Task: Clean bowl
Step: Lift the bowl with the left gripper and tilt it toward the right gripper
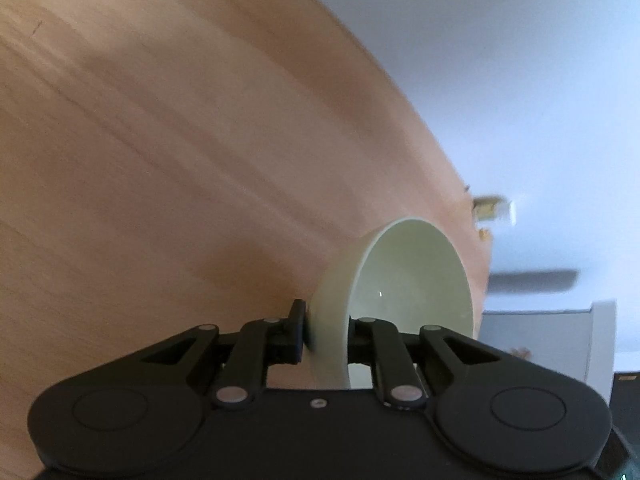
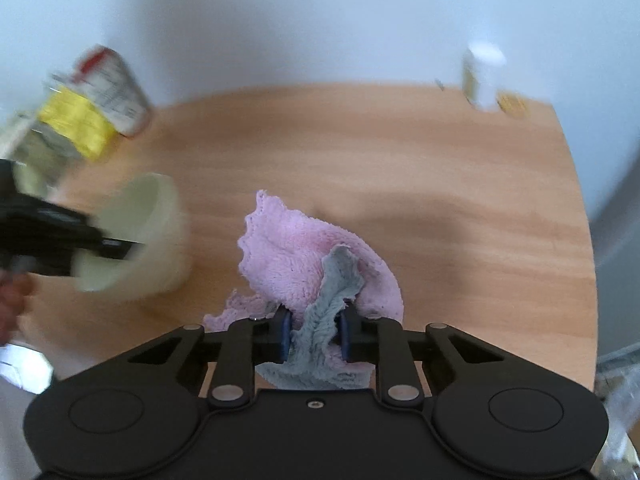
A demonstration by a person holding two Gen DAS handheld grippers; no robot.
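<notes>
My left gripper [image 1: 326,330] is shut on the rim of a pale green bowl [image 1: 404,276]. It holds the bowl tipped on its side above the wooden table [image 1: 180,140], and the inside looks bare. The bowl also shows blurred in the right wrist view [image 2: 140,236], with the left gripper [image 2: 60,236] clamped on its wall. My right gripper [image 2: 314,338] is shut on a pink and grey cloth [image 2: 304,256], which hangs over the table to the right of the bowl.
A blurred yellow and white packet [image 2: 84,116] stands at the table's back left. A white bottle [image 2: 482,76] stands at the back right by the wall. A white box [image 1: 540,344] sits beyond the table edge.
</notes>
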